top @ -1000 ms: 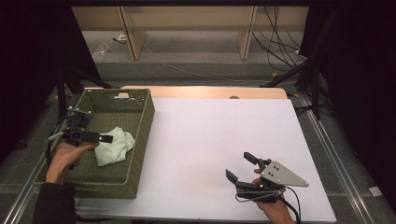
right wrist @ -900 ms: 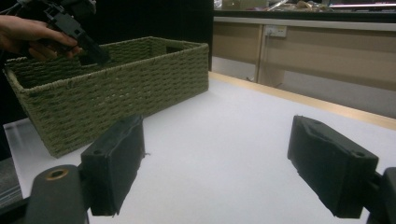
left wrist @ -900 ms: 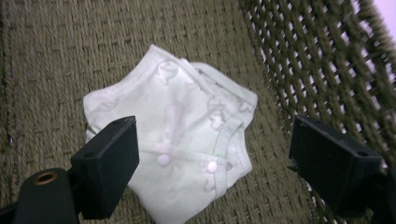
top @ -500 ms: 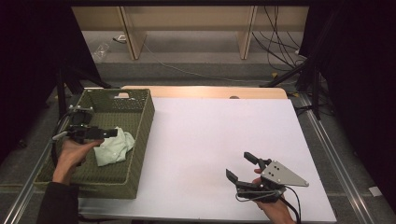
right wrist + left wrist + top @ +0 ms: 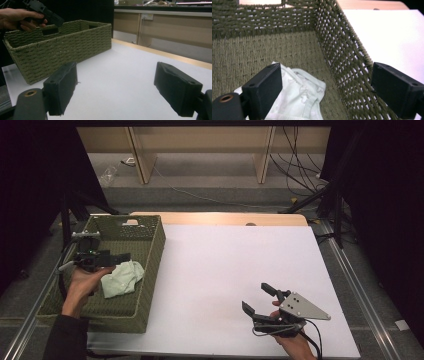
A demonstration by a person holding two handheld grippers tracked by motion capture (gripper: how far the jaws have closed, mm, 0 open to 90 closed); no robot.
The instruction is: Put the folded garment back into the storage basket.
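Pale green garment (image 5: 294, 100) cut off at 6 o'clock in left gripper view, partly behind the jaw; garment type unreadable. Woven basket (image 5: 62, 47) wall hides its contents in right gripper view; basket's 9 o'clock end cropped

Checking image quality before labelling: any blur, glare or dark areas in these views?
High view: white table evenly lit, no glare, surroundings fall to black. Left gripper view: basket weave sharp, the table's white blown out at right, pale cloth legible. Right gripper view: jaws soft up close, left tool dim against the dark.
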